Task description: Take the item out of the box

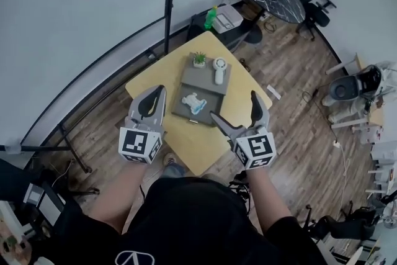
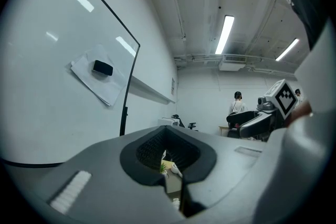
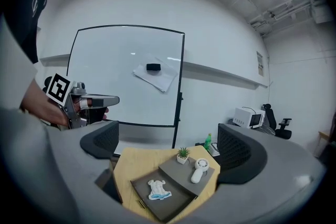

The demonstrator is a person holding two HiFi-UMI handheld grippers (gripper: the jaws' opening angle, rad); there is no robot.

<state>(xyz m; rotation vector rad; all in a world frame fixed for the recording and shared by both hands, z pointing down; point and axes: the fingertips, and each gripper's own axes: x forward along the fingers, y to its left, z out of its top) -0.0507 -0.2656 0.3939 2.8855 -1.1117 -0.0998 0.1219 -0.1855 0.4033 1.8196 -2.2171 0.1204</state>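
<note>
**Item lies between the two grippers, nearer the open right one**

- Item [image 1: 193, 102]: a small white-and-blue thing, lying flat inside the open grey box [image 1: 183, 116] on the yellow table [image 1: 198, 149]. Not yet touched by either tool.
- Its long axis is seen in the head view running from about 10 o'clock to 4 o'clock. In the right gripper view it is closer to 12–6, slightly tilted.
- Left gripper [image 1: 155, 93]: jaws are closed together with nothing pinched. Only a small keyhole gap is left, through which the far table is glimpsed. The item lies at about 4 o'clock from its tips in the head view.
- Right gripper [image 1: 234, 107]: jaws are spread wide and empty. The box is framed between them in its own view, with the item low at about 6–7 o'clock of centre. In the head view the item lies at about 9 o'clock from its tips.
- Both tools are held well above the table, apart from the box.
- A potted plant [image 1: 199, 59] and a white hand fan [image 1: 219, 69] are noted on the raised grey panel at the box's 12 o'clock side, clear of the item.
- Judgement: the right gripper is the likelier one to be used, being open and already aimed. A descent is called for, with the jaws turned across the item's long axis.
</note>
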